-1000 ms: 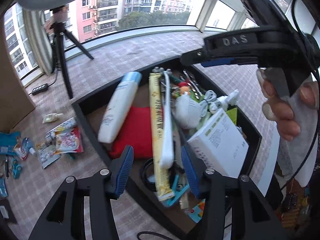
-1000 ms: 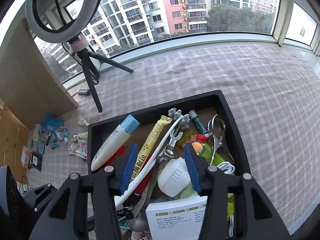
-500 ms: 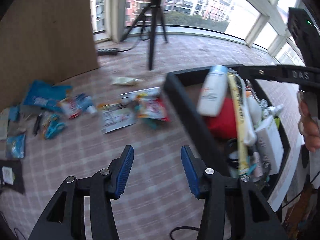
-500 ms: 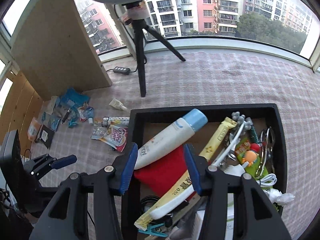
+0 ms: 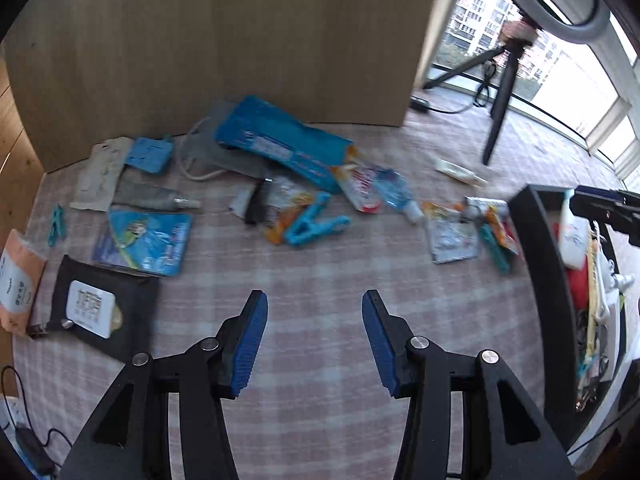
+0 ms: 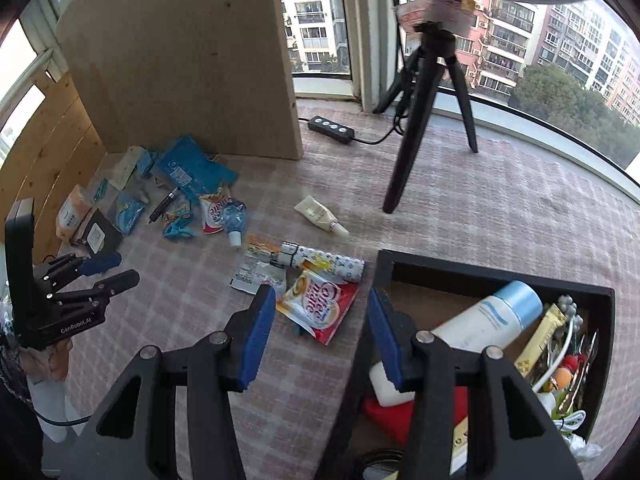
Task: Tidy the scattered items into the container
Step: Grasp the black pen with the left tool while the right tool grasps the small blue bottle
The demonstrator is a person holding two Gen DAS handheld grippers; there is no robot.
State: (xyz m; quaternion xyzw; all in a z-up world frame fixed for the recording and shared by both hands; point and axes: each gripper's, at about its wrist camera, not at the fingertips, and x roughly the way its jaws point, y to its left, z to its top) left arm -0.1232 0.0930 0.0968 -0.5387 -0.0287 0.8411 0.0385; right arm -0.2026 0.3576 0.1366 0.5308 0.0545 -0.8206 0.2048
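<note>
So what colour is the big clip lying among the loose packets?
Light blue clip, lying on the checked cloth; clearest in the left wrist view.

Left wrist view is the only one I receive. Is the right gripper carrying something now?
Observer: No. The right gripper is open and empty, pointing down at the checked cloth.
Operator: What lies under it?
Observer: In the right wrist view, a red and white Coffee-mate sachet lies flat between its fingers, just left of the black container.
Operator: Which way does the white bottle in the container point?
Observer: The white bottle lies on the other items, with its light blue cap toward the far wall.
</note>
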